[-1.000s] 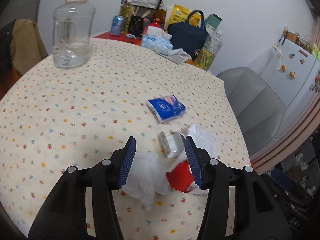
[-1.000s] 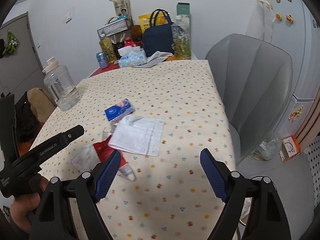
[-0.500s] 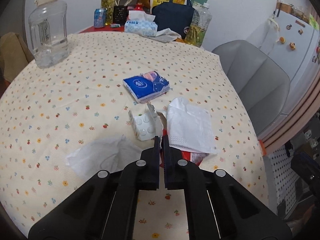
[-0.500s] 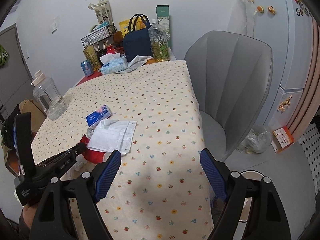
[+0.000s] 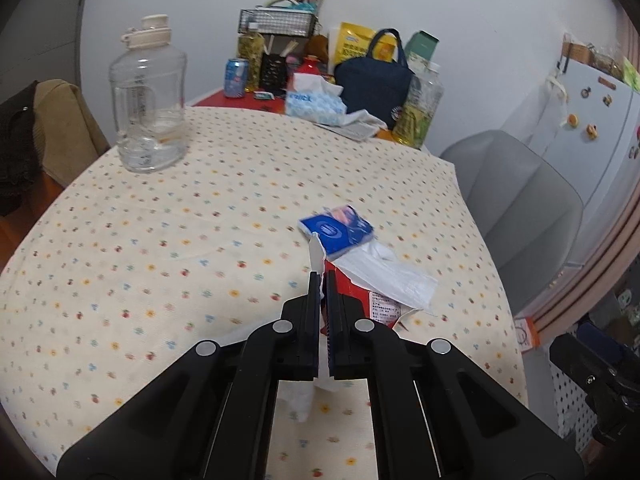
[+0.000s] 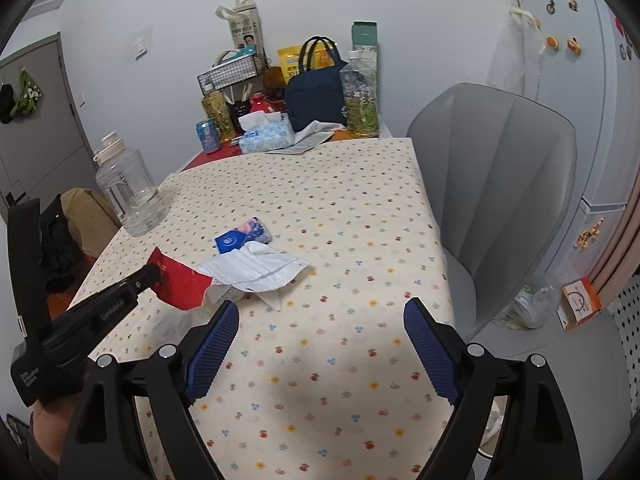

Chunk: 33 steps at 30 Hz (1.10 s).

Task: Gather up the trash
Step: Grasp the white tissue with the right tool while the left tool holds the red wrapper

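Red wrapper (image 6: 178,286) is clamped in the left gripper (image 5: 321,280), lifted off the desk (image 6: 340,220). Right gripper (image 6: 320,344) jaws are opening, nothing between them.

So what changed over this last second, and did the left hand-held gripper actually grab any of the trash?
Yes: the left hand-held gripper, open a second ago, has shut on the red wrapper and lifted its edge, white paper draped over it. The right hand-held gripper stays open and empty. Blue tissue pack and water jug unmoved.
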Each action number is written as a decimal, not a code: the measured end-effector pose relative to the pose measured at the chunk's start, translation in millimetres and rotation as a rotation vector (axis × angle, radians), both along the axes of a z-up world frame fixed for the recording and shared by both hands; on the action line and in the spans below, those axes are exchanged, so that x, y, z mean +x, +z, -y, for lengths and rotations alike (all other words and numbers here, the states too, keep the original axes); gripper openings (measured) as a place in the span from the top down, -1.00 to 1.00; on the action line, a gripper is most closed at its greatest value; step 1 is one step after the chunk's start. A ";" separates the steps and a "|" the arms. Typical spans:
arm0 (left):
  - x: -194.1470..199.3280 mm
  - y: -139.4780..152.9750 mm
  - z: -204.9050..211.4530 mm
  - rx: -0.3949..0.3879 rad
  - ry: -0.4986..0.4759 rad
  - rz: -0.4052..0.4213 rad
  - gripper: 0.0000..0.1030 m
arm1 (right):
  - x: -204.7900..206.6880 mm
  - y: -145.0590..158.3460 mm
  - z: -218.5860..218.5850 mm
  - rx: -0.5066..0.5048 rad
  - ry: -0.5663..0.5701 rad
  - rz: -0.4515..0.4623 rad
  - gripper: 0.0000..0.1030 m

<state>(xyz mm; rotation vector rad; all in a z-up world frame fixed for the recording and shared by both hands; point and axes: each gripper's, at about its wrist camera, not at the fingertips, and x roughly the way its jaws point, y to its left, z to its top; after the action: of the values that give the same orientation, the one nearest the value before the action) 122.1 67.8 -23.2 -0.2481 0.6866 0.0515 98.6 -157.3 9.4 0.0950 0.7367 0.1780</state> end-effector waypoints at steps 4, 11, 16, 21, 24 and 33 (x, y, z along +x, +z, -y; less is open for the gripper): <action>-2.8 1.8 -22.3 0.001 0.053 0.009 0.93 | 4.3 -1.4 -15.4 -0.010 0.025 -0.005 -0.61; -3.9 1.6 -60.8 -0.020 0.145 0.025 0.93 | 19.6 -12.0 -43.5 -0.035 0.063 -0.026 -0.59; 2.5 -3.6 -72.1 -0.019 0.170 0.021 0.93 | 32.1 -20.8 -60.2 -0.046 0.090 -0.045 -0.56; 12.3 -16.3 -77.5 -0.018 0.181 -0.001 0.93 | 45.4 -31.9 -73.9 -0.051 0.117 -0.072 -0.51; 18.0 -23.8 -78.7 -0.015 0.187 -0.014 0.93 | 52.9 -39.7 -81.9 -0.060 0.130 -0.089 -0.49; 33.3 -38.5 -77.3 -0.016 0.186 -0.038 0.93 | 72.4 -62.9 -98.5 -0.077 0.169 -0.147 -0.44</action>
<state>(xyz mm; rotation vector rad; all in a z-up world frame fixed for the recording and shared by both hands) 155.4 145.0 -61.7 -0.3270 0.7004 0.2286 171.0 -58.8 -53.5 -0.0279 0.8976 0.3055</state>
